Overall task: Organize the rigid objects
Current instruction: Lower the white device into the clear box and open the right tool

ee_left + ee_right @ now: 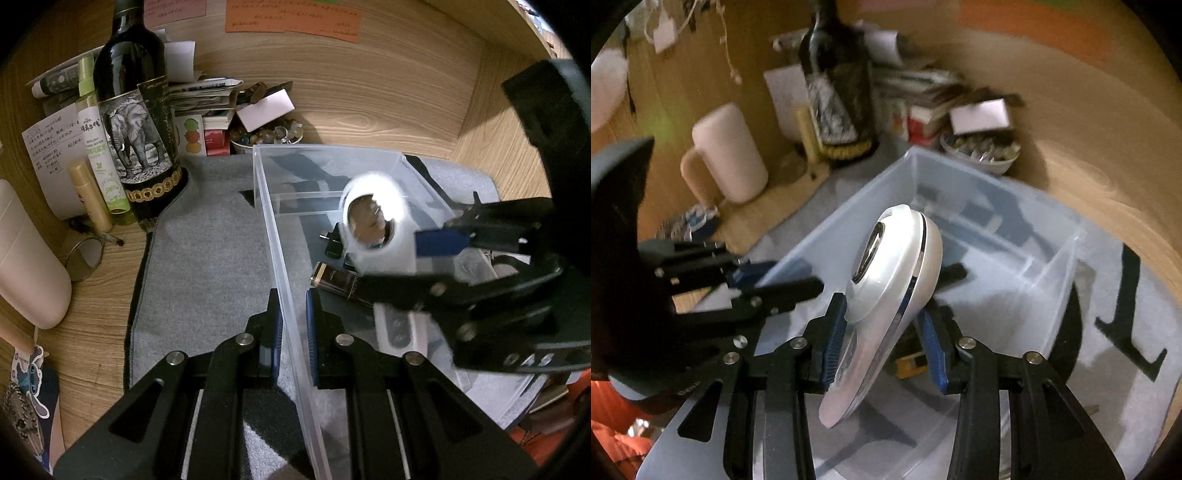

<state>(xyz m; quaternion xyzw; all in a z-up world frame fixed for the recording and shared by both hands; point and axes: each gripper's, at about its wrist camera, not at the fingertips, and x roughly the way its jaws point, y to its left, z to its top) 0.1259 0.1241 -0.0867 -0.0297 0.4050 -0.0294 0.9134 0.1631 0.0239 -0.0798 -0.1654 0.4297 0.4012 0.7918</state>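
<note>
A clear plastic bin [325, 148] stands on a grey mat. My left gripper [293, 332] is shut on the bin's left wall, one blue pad on each side of it. My right gripper [882, 339] is shut on a white rounded handheld device [897, 273] with a chrome band, and holds it tilted above the bin [1067, 266]. The left wrist view shows that device [376, 225] blurred over the bin's middle, with the right gripper [406, 262] coming in from the right. On the bin floor lie a dark box with a gold end [340, 281] and a small black adapter [332, 240]. The left gripper [783, 278] shows at the bin's left rim.
A wine bottle [136, 110], a green spray bottle [99, 147], a beige tube [88, 195] and a pink mug [26, 258] crowd the left. A bowl of beads [266, 138] and stacked papers sit behind the bin. Wooden walls close in at the back and right.
</note>
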